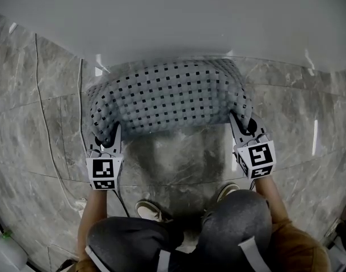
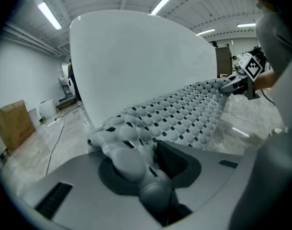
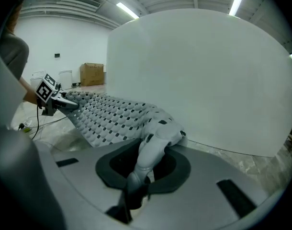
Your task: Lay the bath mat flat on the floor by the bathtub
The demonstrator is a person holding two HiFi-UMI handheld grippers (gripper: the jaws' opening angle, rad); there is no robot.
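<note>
The perforated bath mat (image 1: 170,98) humps up in the frame's centre, just below the bathtub (image 1: 173,21). Its near corners are clenched by the left gripper (image 1: 108,139) and the right gripper (image 1: 245,127) above the marble floor (image 1: 178,163). Lowering both corners evenly while drawing them apart should flatten the hump without creases.

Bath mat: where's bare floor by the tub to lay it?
Bare floor lies under the held bath mat, between the bathtub and the person's shoes. More bare tile right of the right gripper. Left of the left gripper a cable crosses the floor.
</note>
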